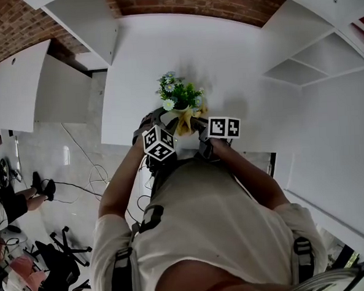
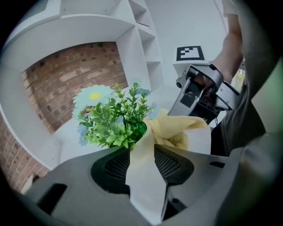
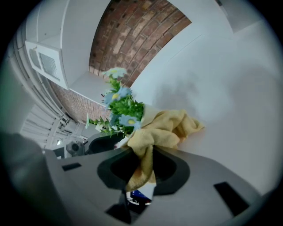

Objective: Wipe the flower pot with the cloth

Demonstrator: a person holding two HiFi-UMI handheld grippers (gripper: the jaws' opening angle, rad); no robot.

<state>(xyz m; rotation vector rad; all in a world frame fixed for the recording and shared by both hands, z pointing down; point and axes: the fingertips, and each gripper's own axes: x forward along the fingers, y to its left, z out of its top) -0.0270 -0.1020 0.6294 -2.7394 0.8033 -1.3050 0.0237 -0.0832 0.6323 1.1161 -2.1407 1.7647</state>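
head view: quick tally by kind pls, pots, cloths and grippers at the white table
flower pot: 1
cloth: 1
grippers: 2 (left gripper, right gripper)
total: 4

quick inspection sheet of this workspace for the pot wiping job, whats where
surface: white table, no spill seen
job's things: flower pot with its plant sits near the table's front edge; yellow cloth is bunched against its side
clutter: nothing seen
grippers: left gripper is closed on a pale wall, apparently the pot's; right gripper is closed on the cloth
cables: loose cables on the floor, left of the table
surroundings: brick wall, white shelves, office chair, person's legs at far left
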